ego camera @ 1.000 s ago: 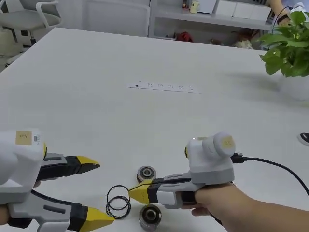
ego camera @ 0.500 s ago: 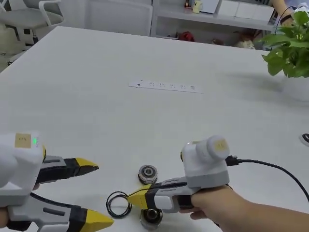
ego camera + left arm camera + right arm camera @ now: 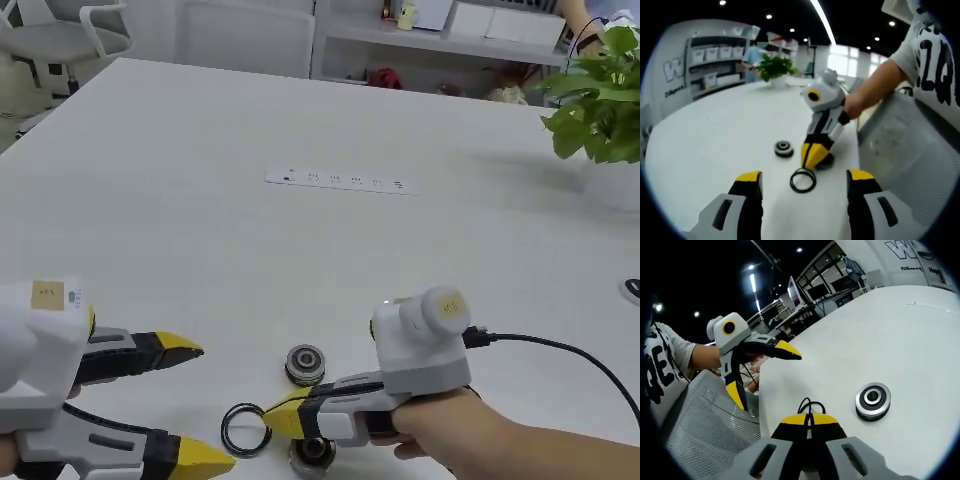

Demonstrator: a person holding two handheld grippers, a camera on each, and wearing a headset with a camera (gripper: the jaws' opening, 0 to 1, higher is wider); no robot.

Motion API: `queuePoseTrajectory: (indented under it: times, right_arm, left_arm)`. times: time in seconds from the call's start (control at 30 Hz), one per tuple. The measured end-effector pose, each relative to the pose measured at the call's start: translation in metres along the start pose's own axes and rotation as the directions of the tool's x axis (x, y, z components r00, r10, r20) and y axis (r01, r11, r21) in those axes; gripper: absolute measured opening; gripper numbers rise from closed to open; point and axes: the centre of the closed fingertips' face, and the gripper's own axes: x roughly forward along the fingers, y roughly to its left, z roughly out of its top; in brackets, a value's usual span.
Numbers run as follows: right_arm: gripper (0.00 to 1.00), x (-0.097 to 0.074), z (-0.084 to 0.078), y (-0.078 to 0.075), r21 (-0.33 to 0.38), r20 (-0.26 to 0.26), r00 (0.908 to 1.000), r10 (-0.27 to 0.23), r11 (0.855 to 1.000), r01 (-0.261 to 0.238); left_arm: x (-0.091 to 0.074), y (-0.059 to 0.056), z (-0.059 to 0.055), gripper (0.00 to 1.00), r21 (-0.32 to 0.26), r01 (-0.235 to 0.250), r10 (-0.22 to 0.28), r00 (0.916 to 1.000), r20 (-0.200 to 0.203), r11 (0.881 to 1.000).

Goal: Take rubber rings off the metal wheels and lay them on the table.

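Left gripper (image 3: 208, 405): jaws spread wide, holding nothing.
Right gripper (image 3: 275, 418): jaws pressed together; whether they pinched anything could not be told.
Rubber rings (image 3: 224, 430): flat on the table, at the right gripper's tip.
Metal wheels: one (image 3: 305, 364) beside its jaws, another (image 3: 312, 455) beneath them.

The left gripper (image 3: 210, 407) hangs low with jaws spread wide, while the right gripper (image 3: 272, 416) points toward it, jaws pressed together.
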Motion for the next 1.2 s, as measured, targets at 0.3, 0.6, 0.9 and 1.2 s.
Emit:
queuePoseTrajectory:
  times: [0.3,0.6,0.9,1.2]
  right_arm:
    - [0.06,-0.001,-0.001,-0.002,-0.020,-0.008,0.9998,-0.016,1.000,0.016]
    - [0.08,-0.004,0.004,-0.003,-0.028,0.008,0.9997,-0.022,0.999,0.022]
    - [0.13,-0.016,0.020,-0.010,-0.047,0.062,0.9966,-0.055,0.997,0.058]
    - [0.16,-0.032,0.034,-0.021,-0.083,0.101,0.9897,-0.102,0.990,0.110]
  left_arm:
    - [0.001,-0.003,0.001,0.69,-0.001,0.004,-0.004,1.0000,-0.002,1.000]
    - [0.000,-0.001,0.002,0.68,0.000,0.000,0.000,1.0000,-0.001,1.000]
    - [0.000,0.012,0.010,0.67,-0.018,-0.023,0.024,0.9995,0.020,1.000]
    - [0.004,0.023,0.020,0.66,-0.006,-0.038,0.038,0.9989,0.028,0.999]
